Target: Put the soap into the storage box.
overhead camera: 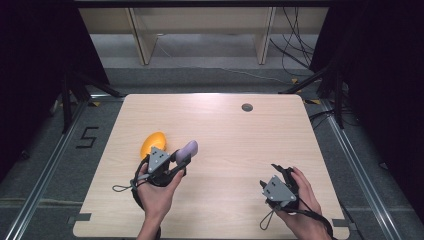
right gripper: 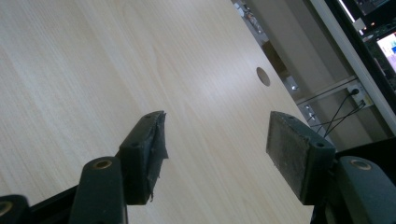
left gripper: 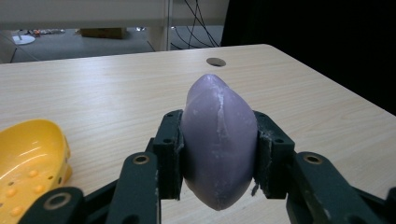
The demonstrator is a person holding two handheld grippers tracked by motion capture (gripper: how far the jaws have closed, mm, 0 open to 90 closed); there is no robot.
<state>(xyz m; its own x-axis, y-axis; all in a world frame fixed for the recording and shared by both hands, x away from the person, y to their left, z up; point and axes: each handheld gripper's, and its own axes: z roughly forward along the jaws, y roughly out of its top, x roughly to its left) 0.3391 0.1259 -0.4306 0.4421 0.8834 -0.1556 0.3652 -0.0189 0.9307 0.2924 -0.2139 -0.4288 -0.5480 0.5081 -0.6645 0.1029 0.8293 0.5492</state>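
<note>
Right gripper (overhead camera: 281, 176): jaws parted, nothing between them, bare table (right gripper: 93, 70) beyond. Left gripper (left gripper: 218, 158): jaws clamped on both sides of a purple soap bar (left gripper: 218, 140), held upright above the table. A yellow soap dish (left gripper: 28, 163) lies left of these jaws, apart from them

Only readable mark: a black digit "5" (overhead camera: 88, 137) on the grey floor, at 9 o'clock from the light wooden surface (overhead camera: 225, 125), just off its left edge in the high view. Angular, blocky strokes, looks taped or painted. No other text, labels or brands legible in the high view or either claw view.
</note>
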